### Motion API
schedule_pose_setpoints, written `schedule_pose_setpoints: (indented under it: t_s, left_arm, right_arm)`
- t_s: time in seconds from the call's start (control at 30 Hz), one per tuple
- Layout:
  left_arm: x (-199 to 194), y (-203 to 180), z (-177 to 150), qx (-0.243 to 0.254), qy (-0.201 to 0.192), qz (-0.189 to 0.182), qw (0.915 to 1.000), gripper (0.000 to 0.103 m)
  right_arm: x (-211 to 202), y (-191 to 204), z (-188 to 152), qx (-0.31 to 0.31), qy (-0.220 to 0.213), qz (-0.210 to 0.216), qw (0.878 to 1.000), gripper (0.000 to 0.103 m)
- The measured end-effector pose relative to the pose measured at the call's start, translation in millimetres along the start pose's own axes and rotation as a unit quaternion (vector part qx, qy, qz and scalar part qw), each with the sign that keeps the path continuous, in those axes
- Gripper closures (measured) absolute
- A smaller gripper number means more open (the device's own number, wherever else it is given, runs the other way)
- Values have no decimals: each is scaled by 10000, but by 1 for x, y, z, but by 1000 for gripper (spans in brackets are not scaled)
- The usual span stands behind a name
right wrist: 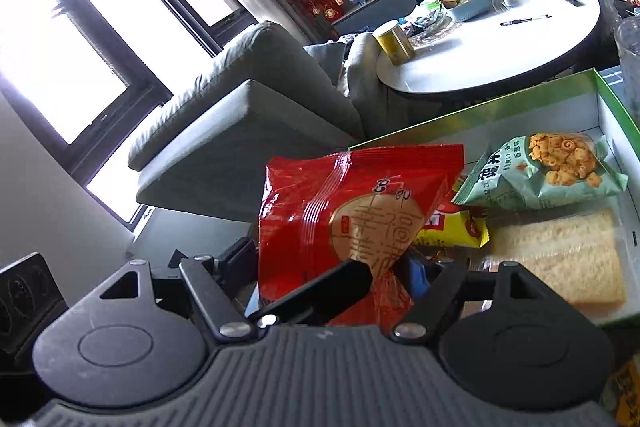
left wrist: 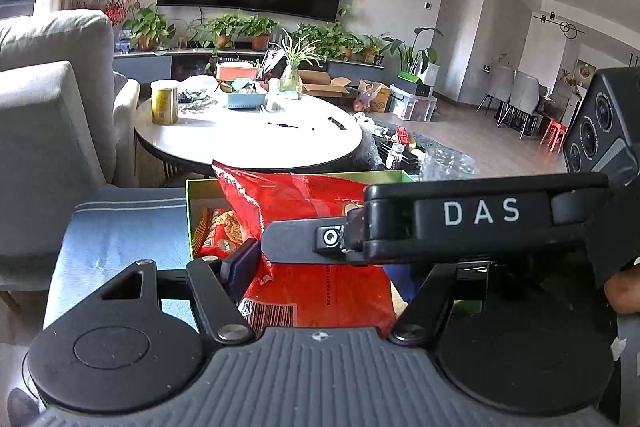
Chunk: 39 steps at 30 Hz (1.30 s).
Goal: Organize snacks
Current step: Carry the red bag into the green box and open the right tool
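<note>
I have the red bag [right wrist: 344,223] upright, pinched between both tongs at the near left corner of the green box [right wrist: 480,109]. My right gripper [right wrist: 332,267] is closed on it; my left gripper [left wrist: 316,267] looks closed too. Free space lies right.

Bright daylight fills the room. In the right wrist view the window [right wrist: 80,39] is so bright that the glass is plain white, and the wall beside it looks dark. The round table [left wrist: 248,139] shines white with glare in the left wrist view, and its top is washed out. The red bag [right wrist: 344,211] is shiny and has small bright spots on it. Both pictures bend at the edges, so straight lines curve, and the corners go dark. Near things look sharp. Far things look a bit soft.
</note>
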<state>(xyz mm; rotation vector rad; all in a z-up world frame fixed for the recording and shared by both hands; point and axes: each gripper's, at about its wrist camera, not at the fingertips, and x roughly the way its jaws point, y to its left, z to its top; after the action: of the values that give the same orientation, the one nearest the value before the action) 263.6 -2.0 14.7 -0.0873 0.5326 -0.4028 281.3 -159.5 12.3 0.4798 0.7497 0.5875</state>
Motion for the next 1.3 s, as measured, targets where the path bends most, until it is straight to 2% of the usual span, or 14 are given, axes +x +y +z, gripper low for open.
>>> schedule_pose_setpoints:
  t_s: [0.2, 0.3, 0.4, 0.83, 1.13, 1.3]
  left_arm:
    - [18, 10, -10, -188, 210, 143, 9995, 39]
    - [18, 17, -18, -278, 253, 237, 9990, 39]
    - [13, 20, -19, -364, 228, 289, 9987, 39]
    - [-41, 12, -20, -340, -118, 523, 9980, 34]
    - [-73, 18, -48, -485, 30, 686, 9965, 33]
    - [-84, 16, -69, -537, 142, 715, 9959, 33]
  right_arm:
    - [15, -9, 1, -8, 101, -209, 9997, 29]
    - [16, -13, -2, -105, 52, -551, 9984, 29]
    - [8, -16, -2, -134, -62, -652, 9978, 29]
    - [-39, -6, -4, -402, -344, -815, 9953, 29]
    - [-72, -4, -21, -438, -407, -878, 9943, 28]
    - [-95, -9, -32, -484, -513, -1062, 9918, 28]
